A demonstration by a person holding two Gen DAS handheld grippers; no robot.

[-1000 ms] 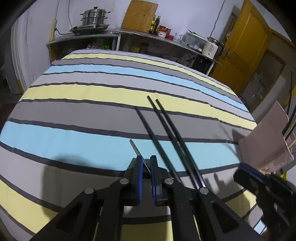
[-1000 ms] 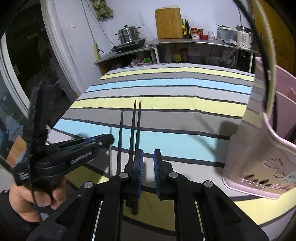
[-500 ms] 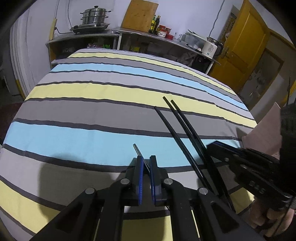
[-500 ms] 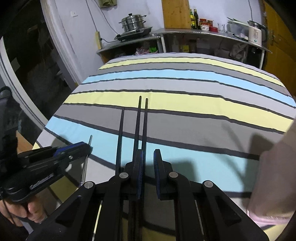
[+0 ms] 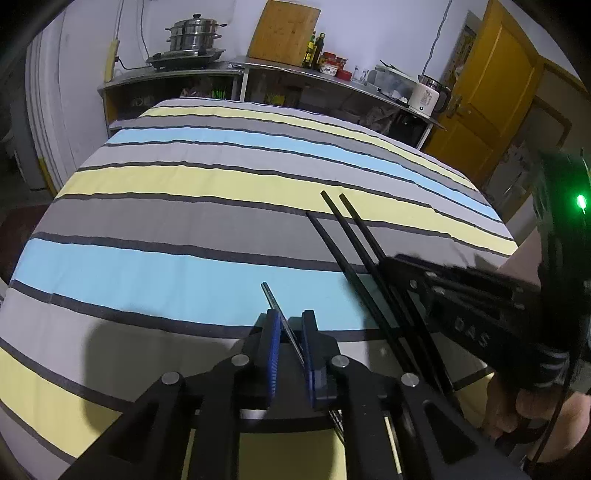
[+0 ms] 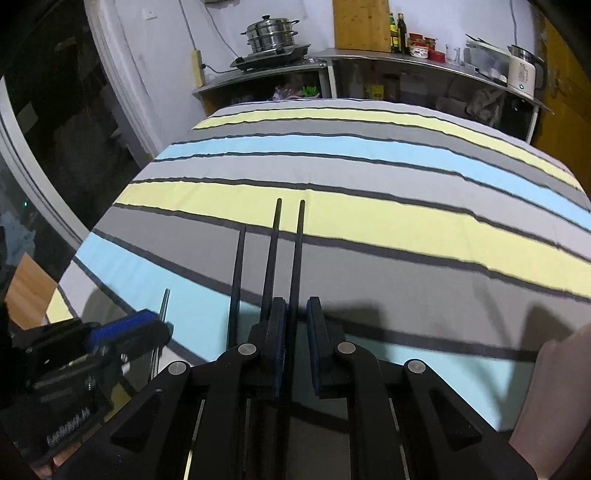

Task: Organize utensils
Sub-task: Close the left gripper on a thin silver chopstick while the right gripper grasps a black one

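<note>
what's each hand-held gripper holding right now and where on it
The left hand-held gripper has a thin metal utensil between its opening jaws, near its far end. The right hand-held gripper grips nothing; one black chopstick lies between its pads.

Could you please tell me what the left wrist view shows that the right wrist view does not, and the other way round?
Only the left wrist view shows the yellow door, a green light and the left gripper opening around a thin metal utensil. Only the right wrist view shows the dark window and one chopstick lying between the right gripper's pads. Both show three black chopsticks, the striped cloth, steamer pot and kettle.
</note>
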